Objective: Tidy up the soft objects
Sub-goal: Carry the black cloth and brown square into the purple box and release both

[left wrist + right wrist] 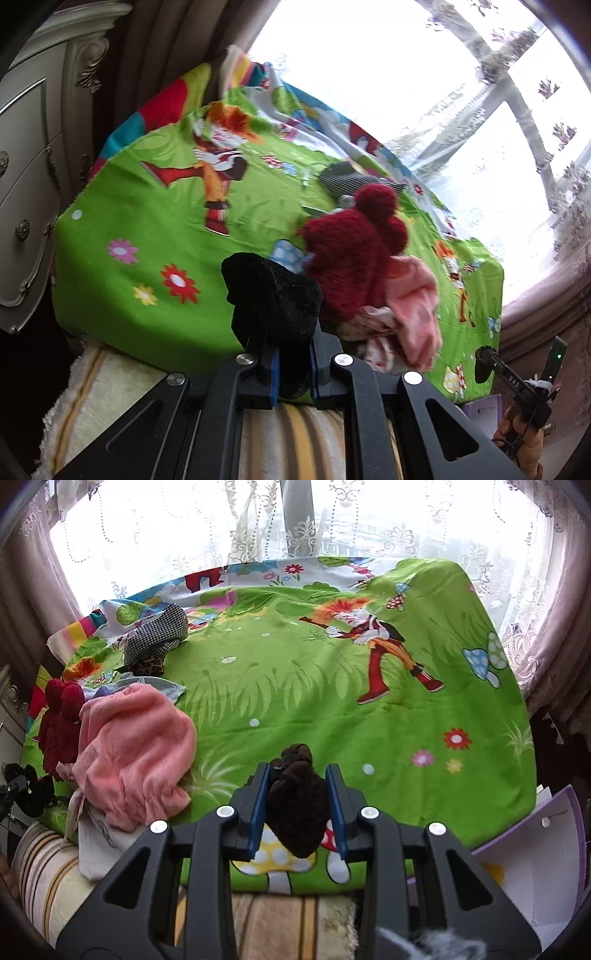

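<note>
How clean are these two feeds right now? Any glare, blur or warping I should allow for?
Left wrist view: the window is blown out white, the pink cloth is smeared with motion blur, and the black soft item in the left gripper reads as a dark mass. Right wrist view: sharper, backlit by the lace curtain, with fisheye bowing the green sheet edges.

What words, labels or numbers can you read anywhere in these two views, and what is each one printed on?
"DAS": white letters on the black body of the right gripper, seen at the lower right of the left wrist view; they are small, so the reading is tentative.
Green sheet: cartoon figures, flowers and mushrooms only, no lettering.
Purple-edged box: faint marks, too small to read.
Black sock, brown sock, red knit hat: no visible labels.
</note>
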### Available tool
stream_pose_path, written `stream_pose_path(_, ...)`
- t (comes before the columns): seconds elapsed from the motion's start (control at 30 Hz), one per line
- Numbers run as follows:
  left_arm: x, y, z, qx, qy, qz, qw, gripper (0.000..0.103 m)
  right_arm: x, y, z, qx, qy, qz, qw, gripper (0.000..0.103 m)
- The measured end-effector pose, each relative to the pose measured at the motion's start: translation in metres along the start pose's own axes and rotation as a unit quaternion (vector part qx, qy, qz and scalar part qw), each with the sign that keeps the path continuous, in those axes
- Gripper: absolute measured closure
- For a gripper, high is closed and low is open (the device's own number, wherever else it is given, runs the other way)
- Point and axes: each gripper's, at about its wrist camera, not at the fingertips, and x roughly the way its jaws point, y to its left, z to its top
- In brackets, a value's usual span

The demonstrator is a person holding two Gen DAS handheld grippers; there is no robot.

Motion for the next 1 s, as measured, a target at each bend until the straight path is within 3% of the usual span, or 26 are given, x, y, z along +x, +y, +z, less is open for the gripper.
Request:
stream_pose_path(0.37, 0.002, -0.069, -0.027, 0.053, 0.03, -0.045, 0.9971, 0.091, -0.052, -0.07, -0.063, 0.037, 0.013, -0.031, 0.999, 0.069)
stream_pose_path(0.6, 0.007, -0.125, -0.048, 0.101, 0.055, -0.086, 0.9896, 0.091, -0.073, -0.113, -0.094, 0.06, 0.021, -0.061, 0.996, 0.069)
stream_pose_path(0.8, 0.017, -0.188, -0.078, 0.158, 0.094, -0.132, 0.974, 0.091, -0.084, -0.132, -0.121, 0.059, 0.034, -0.077, 0.995, 0.069)
stream_pose_path(1.0, 0.026, -0.251, -0.119, 0.21, 0.144, -0.183, 0.9496, 0.091, -0.091, -0.143, -0.147, 0.065, 0.049, -0.083, 0.993, 0.068)
